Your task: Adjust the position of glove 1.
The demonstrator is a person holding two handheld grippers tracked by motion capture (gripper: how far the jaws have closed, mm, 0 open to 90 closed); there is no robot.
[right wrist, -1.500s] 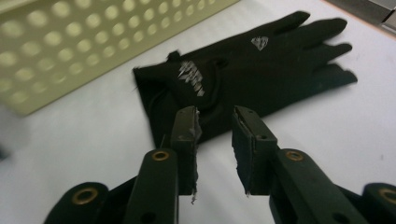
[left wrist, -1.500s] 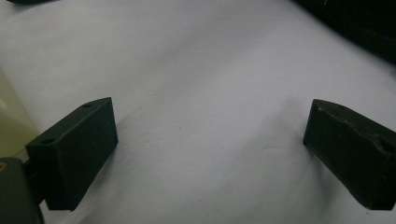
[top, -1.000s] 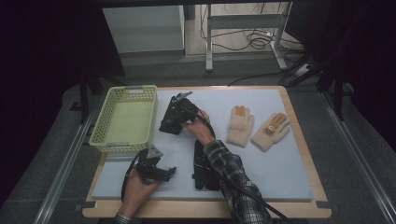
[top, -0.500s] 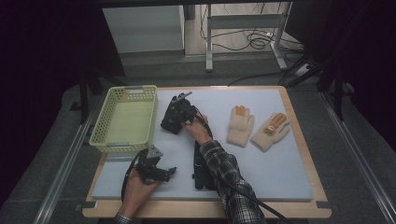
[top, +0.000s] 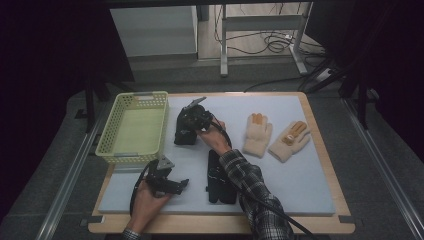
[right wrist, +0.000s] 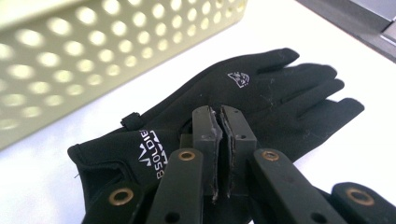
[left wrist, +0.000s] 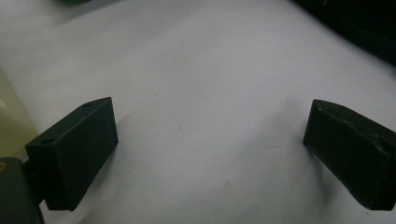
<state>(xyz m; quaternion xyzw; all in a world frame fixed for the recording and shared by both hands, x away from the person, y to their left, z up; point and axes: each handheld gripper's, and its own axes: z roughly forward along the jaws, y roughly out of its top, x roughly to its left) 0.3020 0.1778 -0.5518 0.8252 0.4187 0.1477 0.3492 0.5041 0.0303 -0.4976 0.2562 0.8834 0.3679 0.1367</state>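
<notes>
The left gripper point(top: 177, 185) rests low at the near edge of the table point(top: 310, 185), held in the person's left hand point(top: 145, 202). In the left gripper view its two black jaws stand wide apart with bare grey table surface between them; nothing lies in the gap.

To the right of the left gripper, a second black glove point(top: 220, 177) lies flat on the table, partly under the person's plaid right sleeve point(top: 250, 187).

Beyond both, the right gripper point(top: 186, 134) is over the black glove point(right wrist: 261, 93), which lies just beside the near right wall of the yellow-green basket point(top: 132, 127). In the right gripper view the jaws are pressed together with only a thin slit between the pads, their tips down on the middle of the glove's back, near its white lettering. Whether a fold of fabric is pinched between the pads cannot be told. The glove lies flat on the table, cuff toward the gripper and fingers pointing away. The perforated basket wall point(right wrist: 93, 51) runs close along the glove's left side from this gripper.

Well to the right of the right gripper, two cream knitted gloves point(top: 257, 134) point(top: 290, 141) lie side by side on the table.
</notes>
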